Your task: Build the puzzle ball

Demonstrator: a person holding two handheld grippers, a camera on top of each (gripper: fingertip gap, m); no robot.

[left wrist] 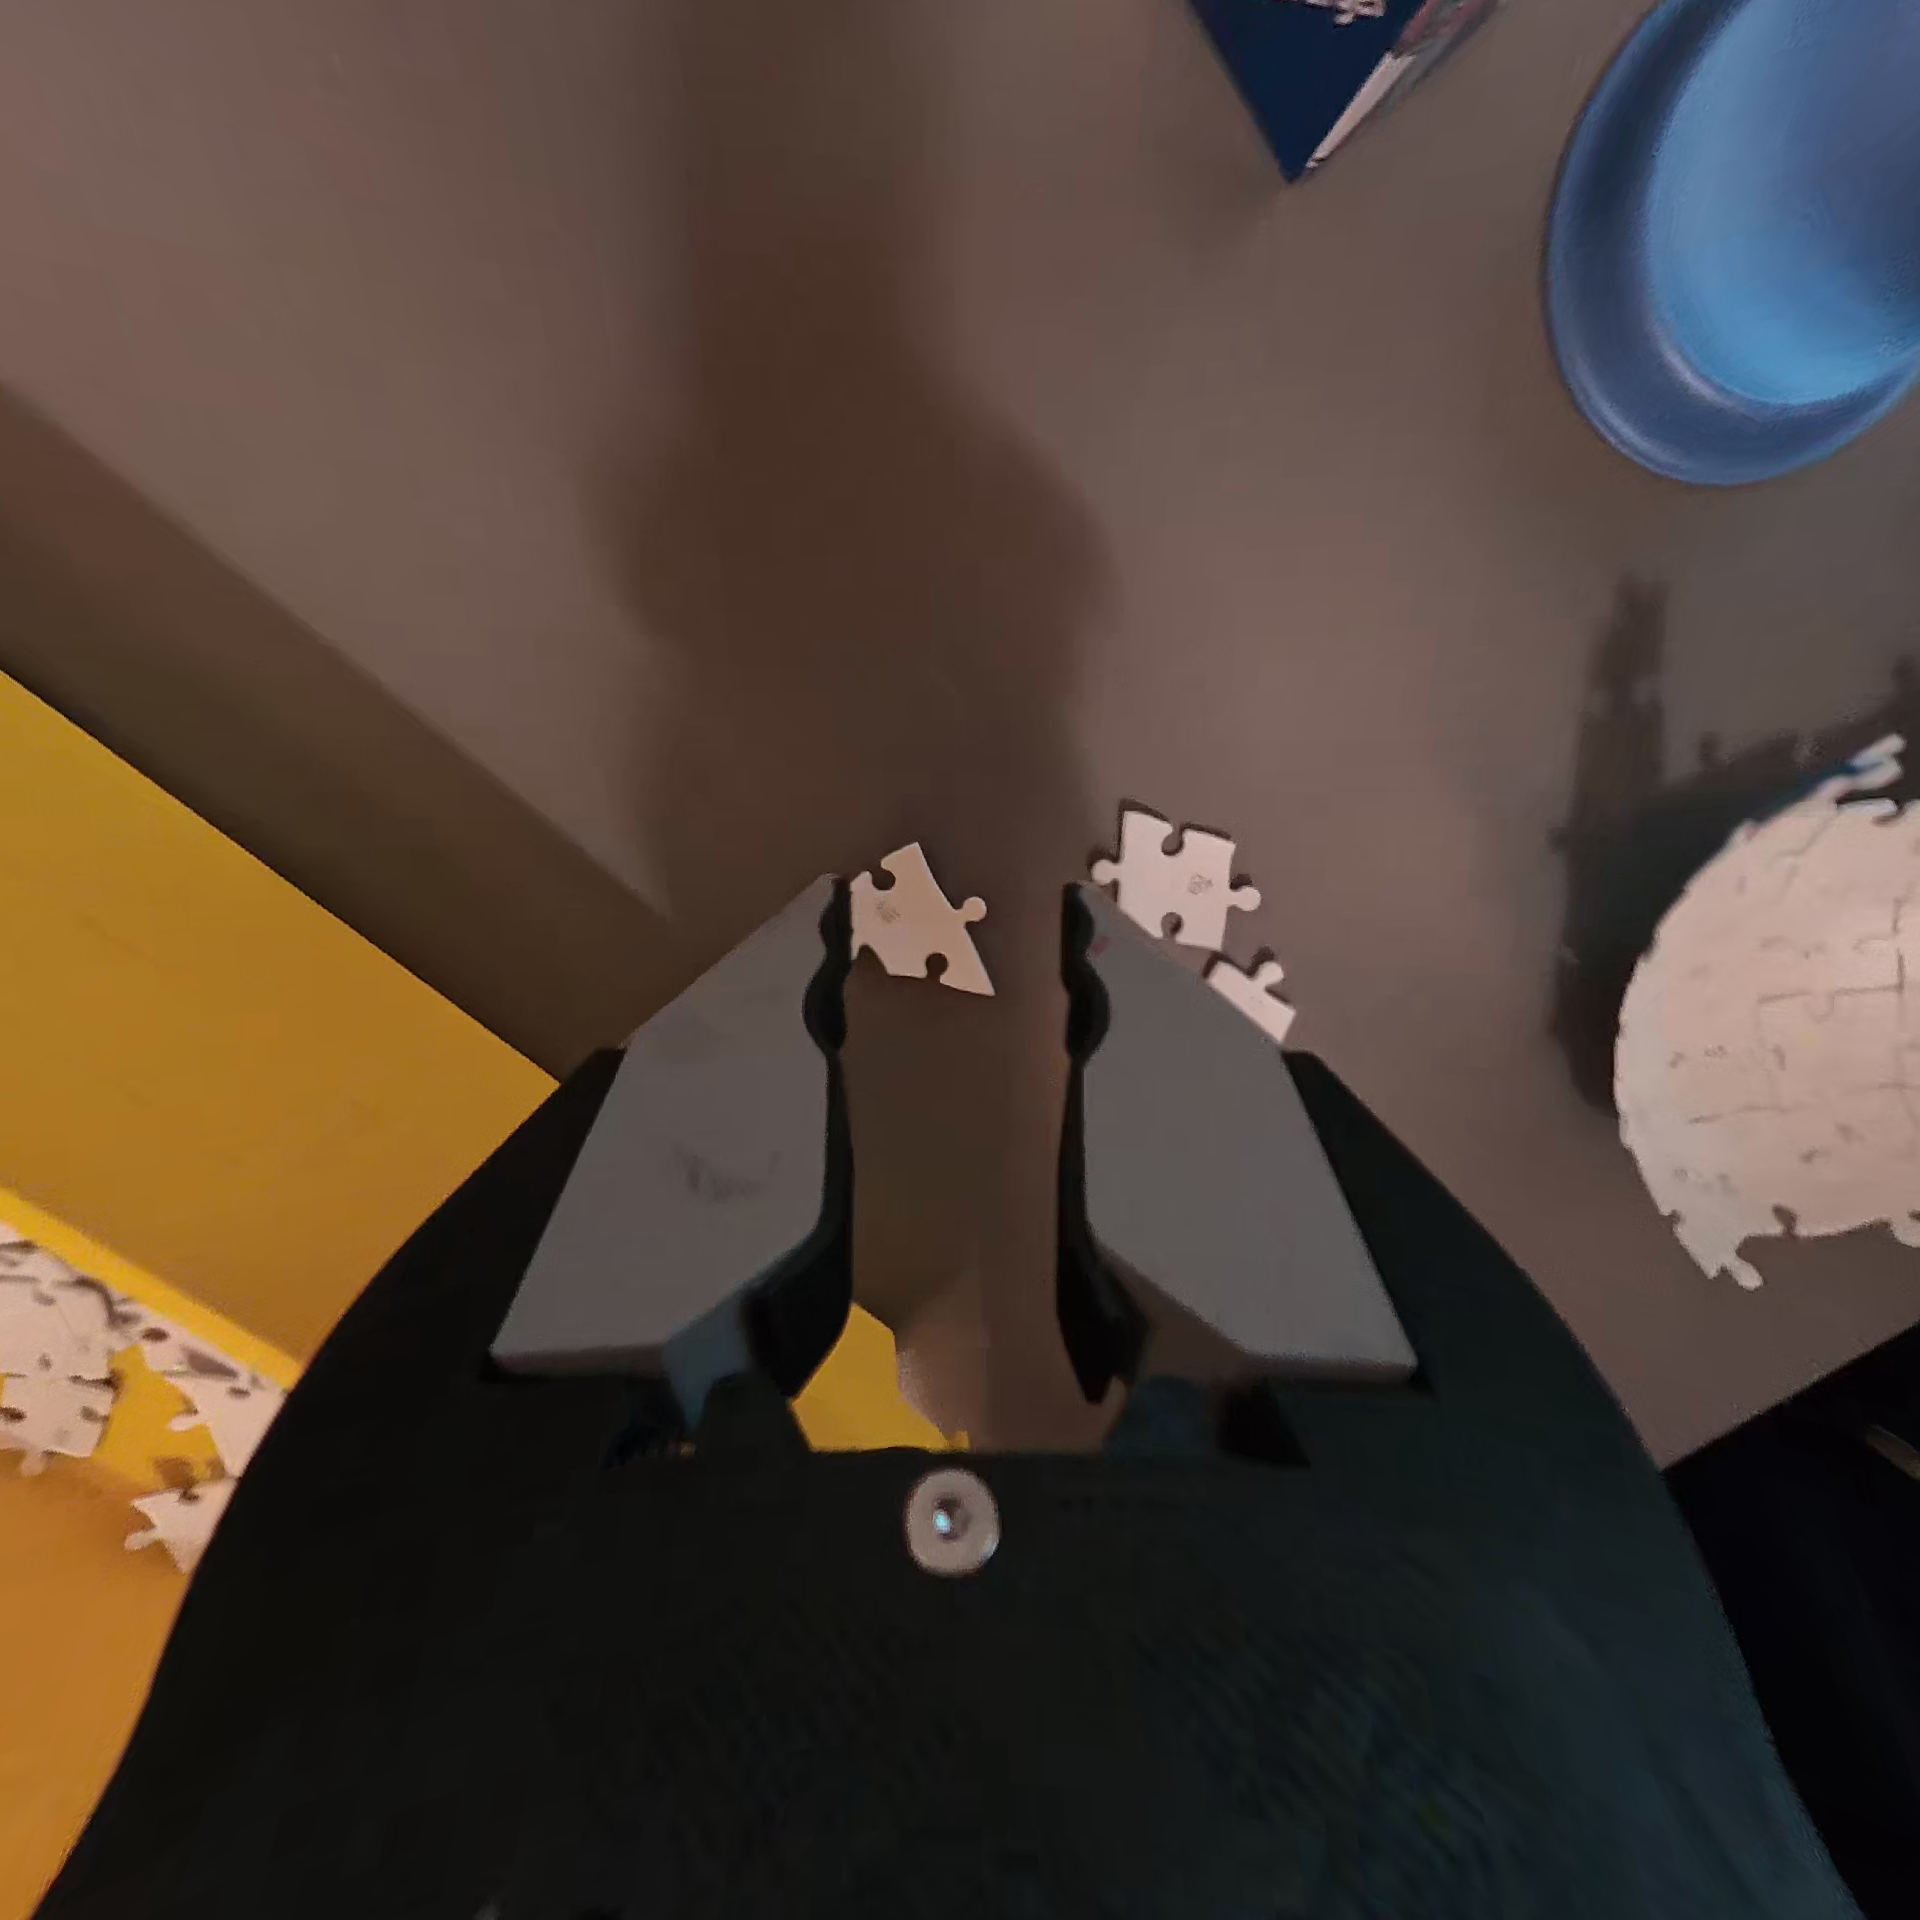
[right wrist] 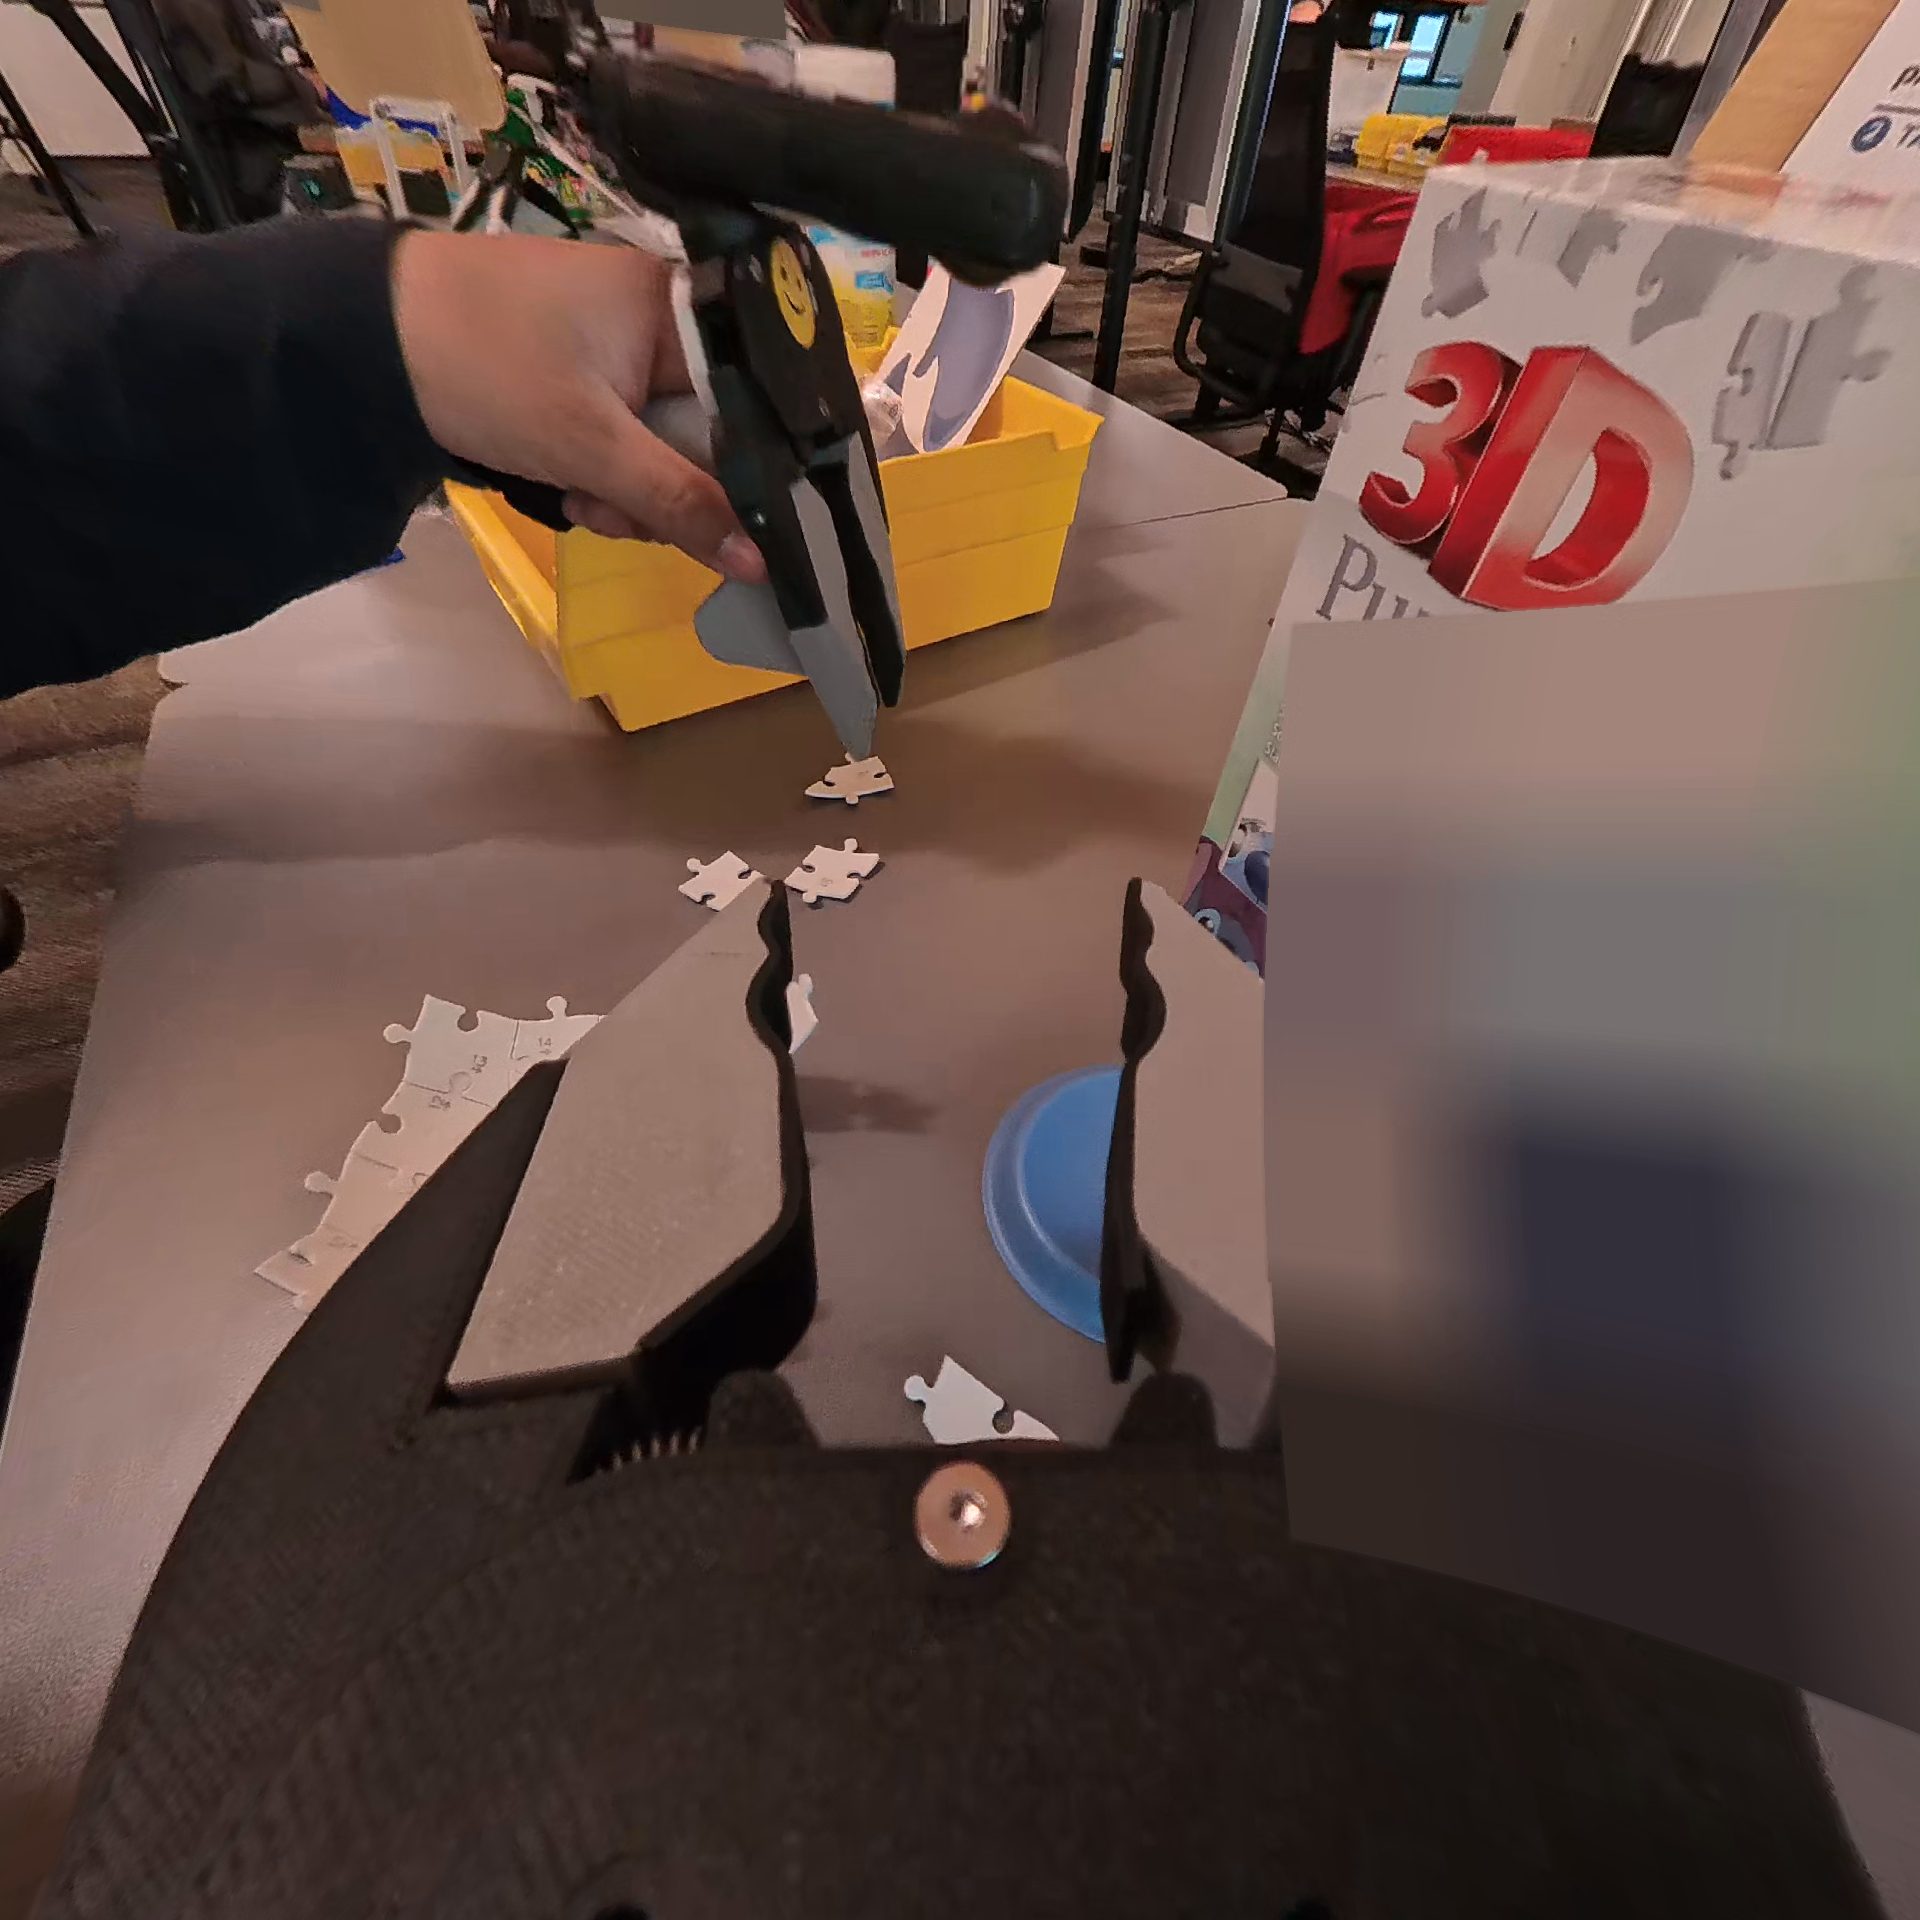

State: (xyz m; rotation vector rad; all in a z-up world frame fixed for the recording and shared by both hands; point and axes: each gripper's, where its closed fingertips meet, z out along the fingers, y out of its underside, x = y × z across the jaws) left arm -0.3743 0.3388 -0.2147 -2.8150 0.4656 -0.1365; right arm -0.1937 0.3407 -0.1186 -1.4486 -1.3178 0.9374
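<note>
While loose pieces lie white side up on the grey table (right wrist: 1039,644), the holdings are listed left to right.

1. Shell (right wrist: 416,1122): a curved sheet of joined pieces, lying flat at the left, seemingly parked until more is added. In the left wrist view it is seen as a white dome (left wrist: 1766,1018) at the right.
2. Bin (right wrist: 987,540): yellow, at the far side of the table, holding unsorted pieces (left wrist: 62,1361), presumably kept as the stock.
3. Left gripper (left wrist: 951,925): held point-down by a hand (right wrist: 540,395) in a dark sleeve, jaws apart and empty. It is poised just above a wedge piece (left wrist: 920,930), which lies beside one finger (left wrist: 727,1091) and not yet between the two; a pick-up is judged to be intended.
4. Two further pieces (right wrist: 831,871): set near the wedge, apart from each other, probably laid out for choosing.
5. Right gripper (right wrist: 951,904): jaws wide apart, empty, hovering low and idle over the table.
6. Stand (right wrist: 1049,1195): a blue dish, placed near the right gripper, likely for seating the ball.
7. Box (right wrist: 1558,312): stood upright at the right edge.
</note>
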